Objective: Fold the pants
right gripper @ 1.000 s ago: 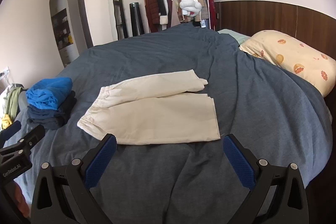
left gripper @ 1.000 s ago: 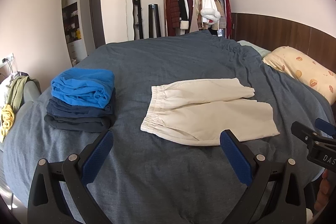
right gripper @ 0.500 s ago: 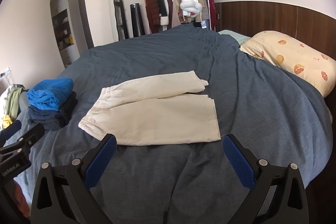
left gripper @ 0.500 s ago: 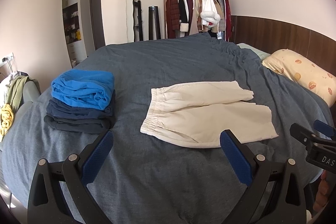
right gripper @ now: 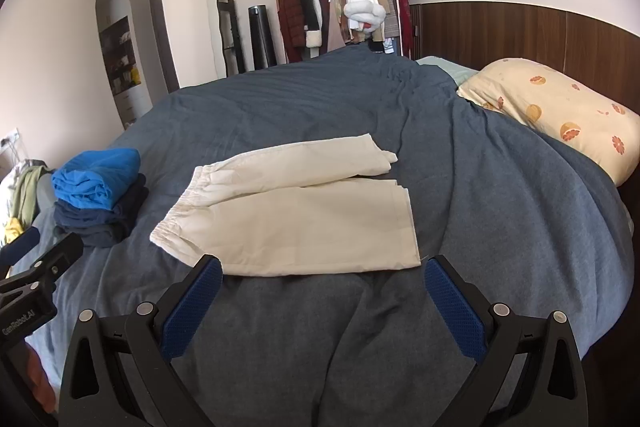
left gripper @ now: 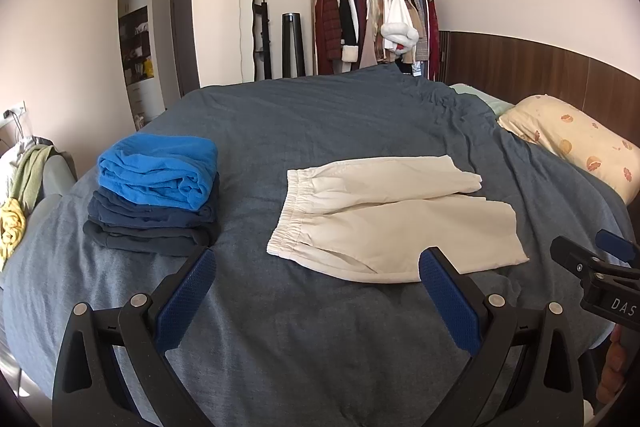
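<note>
Far left, off the bed edge: green and yellow clothes [left gripper: 18, 187] draped over something, can't tell what.

Stack of folded clothes [left gripper: 156, 195] on the left part of the blue blanket [left gripper: 320, 123]. Bright blue piece on top, dark navy ones under it. Well apart from the pants.

My left gripper [left gripper: 316, 291]: spread wide, nothing between the fingers. It hangs over bare blanket at the near side of the bed. Left pad [left gripper: 186, 297] lines up with the near corner of the stack, right pad [left gripper: 448, 303] with the near edge of the pants. Can't tell if either touches cloth.

Cream pants [right gripper: 296, 215] lie flat mid-bed, not yet folded. Elastic waistband to the left, legs run right. Far leg is angled away, its hem slightly crumpled; near leg is flat with a straight hem.

My right gripper [right gripper: 322, 301]: also wide open, holding nothing. Over the blanket just in front of the near leg. Left pad [right gripper: 192, 305] overlaps the near edge of that leg in view, right pad [right gripper: 454, 309] sits just past the hem corner.

Each gripper's body shows at the edge of the other's view, a bit of hand below it.

Right: pillow [right gripper: 560, 107] with orange-slice print against the dark wood headboard [right gripper: 520, 31]. Back wall: clothes rack [right gripper: 340, 3], full.
</note>
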### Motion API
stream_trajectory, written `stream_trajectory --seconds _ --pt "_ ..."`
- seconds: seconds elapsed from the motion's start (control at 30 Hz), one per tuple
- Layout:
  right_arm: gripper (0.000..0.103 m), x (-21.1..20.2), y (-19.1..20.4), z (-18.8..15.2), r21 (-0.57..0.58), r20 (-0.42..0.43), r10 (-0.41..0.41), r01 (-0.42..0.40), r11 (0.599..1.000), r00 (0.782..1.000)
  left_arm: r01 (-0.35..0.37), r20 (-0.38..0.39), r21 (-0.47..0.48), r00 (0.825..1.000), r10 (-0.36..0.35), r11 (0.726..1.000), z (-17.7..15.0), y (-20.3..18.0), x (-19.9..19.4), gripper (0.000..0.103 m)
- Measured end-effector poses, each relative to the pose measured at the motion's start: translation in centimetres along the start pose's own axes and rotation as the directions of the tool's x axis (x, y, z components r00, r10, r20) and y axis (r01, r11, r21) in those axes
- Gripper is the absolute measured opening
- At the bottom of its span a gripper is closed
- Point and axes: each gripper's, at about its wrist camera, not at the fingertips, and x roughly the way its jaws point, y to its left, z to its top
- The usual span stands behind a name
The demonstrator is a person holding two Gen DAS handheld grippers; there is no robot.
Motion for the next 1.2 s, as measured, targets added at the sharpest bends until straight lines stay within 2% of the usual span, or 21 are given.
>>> stream_trajectory --seconds 0.8,1.2 --pt "0.102 0.0 0.2 -0.1 -0.002 -0.008 0.001 -0.001 1.000 1.000 0.009 -0.007 -0.008 1.000 -0.009 1.000 -0.3 0.4 0.1 0.103" --pt "0.102 1.3 0.1 -0.6 -0.009 -0.042 -0.007 0.007 1.000 0.999 0.005 -0.037 0.004 0.999 -0.005 1.000 -1.2 0.1 1.9 0.103"
